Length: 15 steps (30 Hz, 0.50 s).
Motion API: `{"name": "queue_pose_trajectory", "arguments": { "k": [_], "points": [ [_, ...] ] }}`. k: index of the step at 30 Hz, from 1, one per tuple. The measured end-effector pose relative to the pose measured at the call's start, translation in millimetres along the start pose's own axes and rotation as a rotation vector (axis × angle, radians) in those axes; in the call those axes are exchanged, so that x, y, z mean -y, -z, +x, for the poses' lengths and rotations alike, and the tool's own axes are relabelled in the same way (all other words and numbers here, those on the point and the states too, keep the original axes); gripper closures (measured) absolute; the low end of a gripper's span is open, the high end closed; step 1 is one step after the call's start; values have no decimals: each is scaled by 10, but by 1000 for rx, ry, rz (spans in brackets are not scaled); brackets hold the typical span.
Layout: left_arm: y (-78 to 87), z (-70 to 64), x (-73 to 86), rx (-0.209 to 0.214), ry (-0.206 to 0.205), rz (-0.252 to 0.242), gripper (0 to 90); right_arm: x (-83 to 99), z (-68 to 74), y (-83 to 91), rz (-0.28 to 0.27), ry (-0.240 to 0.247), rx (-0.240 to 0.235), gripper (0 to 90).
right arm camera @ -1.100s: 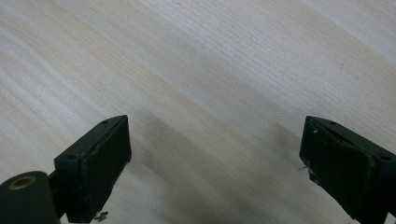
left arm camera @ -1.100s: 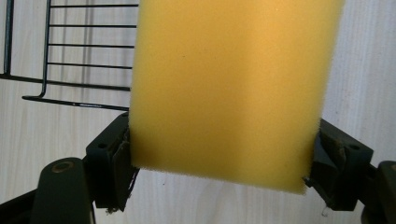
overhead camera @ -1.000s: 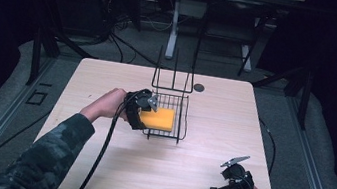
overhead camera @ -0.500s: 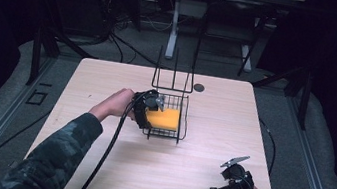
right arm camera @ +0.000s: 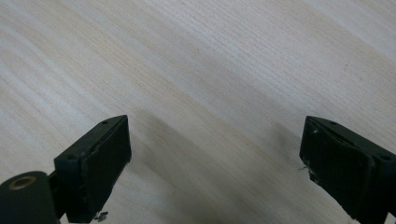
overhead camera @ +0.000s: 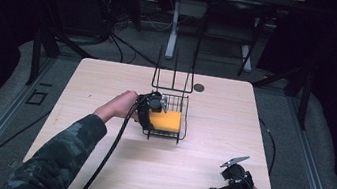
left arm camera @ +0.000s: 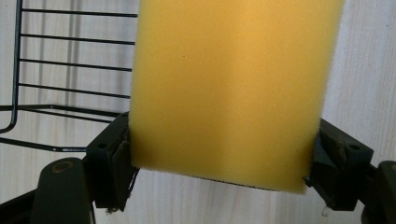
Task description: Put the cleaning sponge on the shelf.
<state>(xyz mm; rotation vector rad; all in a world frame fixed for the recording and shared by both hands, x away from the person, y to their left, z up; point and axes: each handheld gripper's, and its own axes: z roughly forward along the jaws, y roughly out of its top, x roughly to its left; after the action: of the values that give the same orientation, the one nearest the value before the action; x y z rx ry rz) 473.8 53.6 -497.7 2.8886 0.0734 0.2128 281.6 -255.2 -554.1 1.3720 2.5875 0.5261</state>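
Sponge (left arm camera: 229, 88): yellow foam block w/ fine-pored face, clamped between left gripper (overhead camera: 150, 108) jaws over the black wire basket (overhead camera: 171, 134). Vs 1 s ago it's shifted right, further over the basket. Right gripper (right arm camera: 215, 163) spread wide, nothing in it, over bare table (overhead camera: 214, 111) near the front-right corner.

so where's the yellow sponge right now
The yellow rectangular foam sponge sits mid-table in the black wire basket, clamped by the left gripper.

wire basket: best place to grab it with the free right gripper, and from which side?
Judging by shape, take the tall upright handle loop at the back of the wire basket, coming from above with jaws across one wire. The right gripper is open; the low front rim is crowded by the left gripper holding the yellow sponge.
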Motion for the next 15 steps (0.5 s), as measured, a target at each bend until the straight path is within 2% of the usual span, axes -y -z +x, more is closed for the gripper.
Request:
{"name": "queue_pose_trajectory", "arguments": {
  "k": [8, 14, 15],
  "points": [
    [-84, 8, -28, 10, 18, 1, 211, 1, 0, -2, 2, -1, 0, 83],
    [-145, 32, -28, 14, 28, 20, 209, -1, 4, 1, 4, -5, -6, 83],
    [-155, 39, -27, 26, 32, 16, 208, -1, 3, 0, 4, -3, -7, 82]
  ]
}}
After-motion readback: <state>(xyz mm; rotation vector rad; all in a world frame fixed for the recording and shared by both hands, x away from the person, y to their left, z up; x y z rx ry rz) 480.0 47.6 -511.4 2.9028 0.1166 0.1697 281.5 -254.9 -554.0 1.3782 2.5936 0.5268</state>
